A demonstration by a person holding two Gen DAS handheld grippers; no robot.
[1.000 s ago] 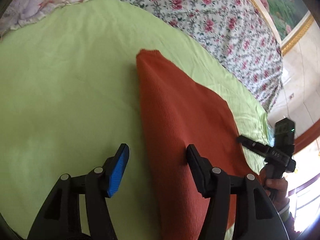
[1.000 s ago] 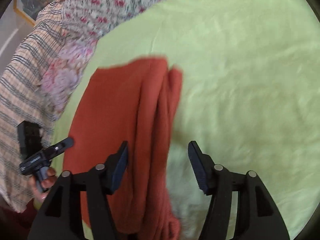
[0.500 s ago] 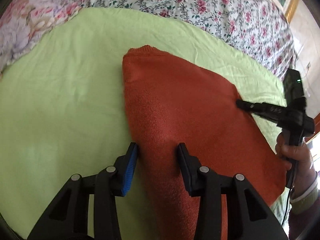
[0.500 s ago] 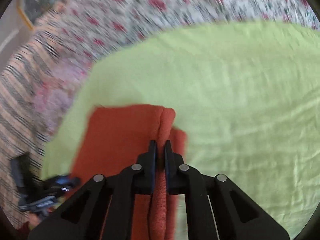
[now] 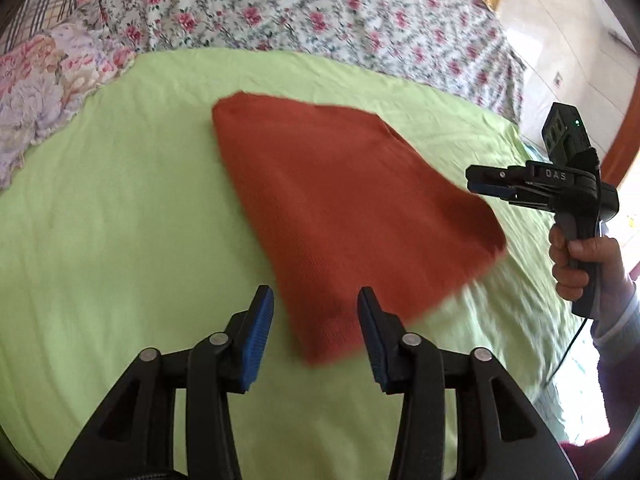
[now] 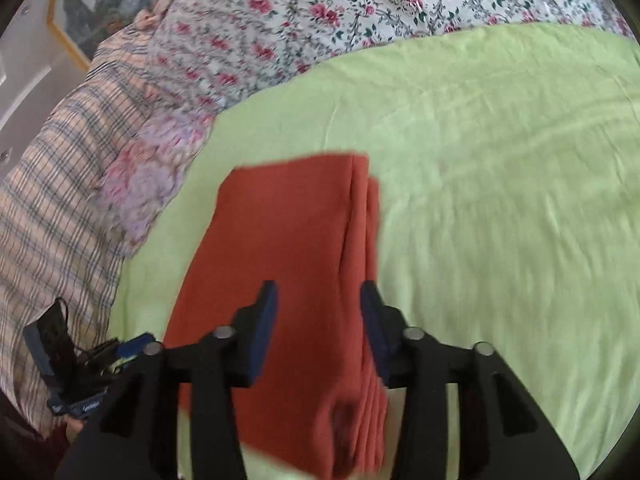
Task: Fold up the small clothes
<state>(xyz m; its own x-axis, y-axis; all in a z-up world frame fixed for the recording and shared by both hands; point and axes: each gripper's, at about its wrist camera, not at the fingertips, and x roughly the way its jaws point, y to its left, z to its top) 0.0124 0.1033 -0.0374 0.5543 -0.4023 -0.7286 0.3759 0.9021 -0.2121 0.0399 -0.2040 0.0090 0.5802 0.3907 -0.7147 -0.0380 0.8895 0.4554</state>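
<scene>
A folded rust-orange knit garment (image 5: 344,216) lies flat on the green sheet (image 5: 120,220); it also shows in the right wrist view (image 6: 288,248), with stacked layer edges along its right side. My left gripper (image 5: 316,312) is open, its jaws on either side of the garment's near corner, just above it. My right gripper (image 6: 318,312) is open over the garment's near end, holding nothing. It also shows from the side in the left wrist view (image 5: 496,186), beyond the garment's right edge. The left gripper appears in the right wrist view (image 6: 100,360) at lower left.
A floral bedspread (image 5: 320,12) lies beyond the green sheet (image 6: 500,200). A pale flowered pillow (image 5: 44,84) and a plaid cloth (image 6: 52,200) lie at the left. The bed's edge, floor and wall show at the far right (image 5: 580,60).
Both grippers opened and let go of the garment, then drew back from it. The garment now lies flat, folded, on the sheet.
</scene>
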